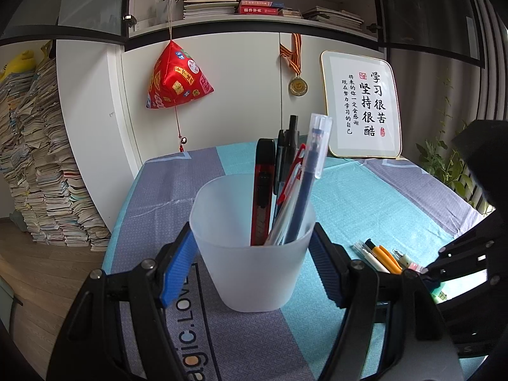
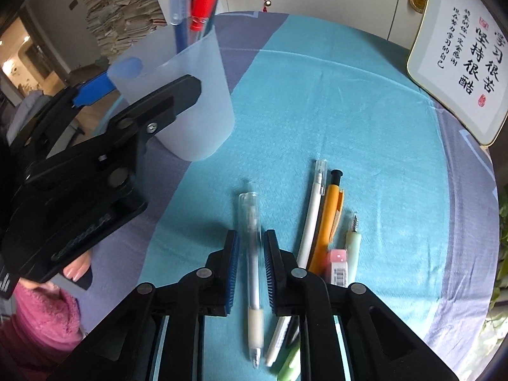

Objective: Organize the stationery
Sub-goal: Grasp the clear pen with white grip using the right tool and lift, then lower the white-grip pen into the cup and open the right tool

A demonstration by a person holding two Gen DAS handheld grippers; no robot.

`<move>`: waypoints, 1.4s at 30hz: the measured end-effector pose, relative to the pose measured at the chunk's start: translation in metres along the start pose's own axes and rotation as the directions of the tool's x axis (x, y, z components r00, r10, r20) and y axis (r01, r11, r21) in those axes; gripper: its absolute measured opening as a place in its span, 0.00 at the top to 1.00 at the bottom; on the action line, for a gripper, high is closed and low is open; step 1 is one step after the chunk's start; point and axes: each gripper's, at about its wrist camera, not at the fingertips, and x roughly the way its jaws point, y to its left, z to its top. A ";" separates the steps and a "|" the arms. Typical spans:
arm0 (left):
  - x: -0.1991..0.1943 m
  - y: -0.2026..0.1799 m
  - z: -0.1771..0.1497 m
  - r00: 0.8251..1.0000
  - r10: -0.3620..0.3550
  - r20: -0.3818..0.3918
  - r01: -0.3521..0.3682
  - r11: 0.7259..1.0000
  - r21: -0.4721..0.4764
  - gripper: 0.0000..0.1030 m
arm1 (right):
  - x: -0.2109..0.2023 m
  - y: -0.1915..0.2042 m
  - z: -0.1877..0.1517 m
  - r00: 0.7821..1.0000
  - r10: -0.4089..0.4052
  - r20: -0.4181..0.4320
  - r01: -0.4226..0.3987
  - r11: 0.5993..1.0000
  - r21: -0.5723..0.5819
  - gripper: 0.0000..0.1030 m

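Right wrist view: my right jaws (image 2: pixel 250 266) straddle the clear gel pen (image 2: pixel 253 266), pads not pressing; beside it, my left jaws (image 1: pixel 254 254) clamp the frosted cup (image 1: pixel 252 247).

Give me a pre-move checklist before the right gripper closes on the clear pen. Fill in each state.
1. Clear pen lies between the right gripper fingers: ok.
2. Pen is gripped: not ok; the fingers straddle it with a gap on each side.
3. Neighbours clear of the fingers: cannot tell; the white pen and orange pen run close beside the right-side finger and pass under it.
4. Cup steadied by the left gripper: ok; its fingers sit against both sides.
5. Cup upright on the cloth: ok.
6. Room in the cup for another pen: ok; the pens already inside lean to one side.
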 end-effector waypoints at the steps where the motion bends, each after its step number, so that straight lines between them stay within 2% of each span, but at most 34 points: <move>1: 0.000 -0.001 0.000 1.000 0.000 0.000 0.000 1.000 0.000 0.33 | 0.001 -0.001 0.001 1.000 -0.001 0.002 0.001 1.000 0.001 0.83; 6: 0.000 -0.001 0.000 1.000 0.000 0.000 0.000 1.000 0.000 0.33 | 0.006 0.004 0.010 1.000 0.001 0.003 -0.001 1.000 0.000 0.75; 15: 0.000 -0.001 0.000 1.000 -0.001 0.000 0.001 1.000 0.000 0.33 | 0.008 0.003 0.014 0.999 0.000 0.034 0.000 1.000 0.011 0.75; 16: 0.000 0.000 0.000 1.000 -0.001 0.000 0.001 1.000 0.000 0.33 | 0.007 0.004 0.013 0.999 -0.003 0.036 0.002 1.000 0.011 0.76; 17: 0.000 0.000 0.000 1.000 -0.001 0.000 0.001 1.000 0.000 0.33 | 0.005 0.005 0.016 0.999 -0.012 0.036 0.011 1.000 0.011 0.84; 21: 0.000 0.000 0.000 1.000 -0.001 0.000 0.001 1.000 0.000 0.33 | 0.002 0.008 0.007 0.999 -0.020 0.041 0.019 1.000 0.017 0.85; 30: 0.000 0.000 0.000 1.000 -0.001 0.000 0.001 1.000 0.000 0.33 | -0.055 -0.009 0.006 0.989 -0.039 0.145 0.027 0.996 0.084 0.86; 42: 0.000 0.000 0.000 1.000 -0.002 0.000 0.002 1.000 0.000 0.33 | -0.125 0.002 0.021 0.944 -0.048 0.327 0.025 0.997 0.074 0.90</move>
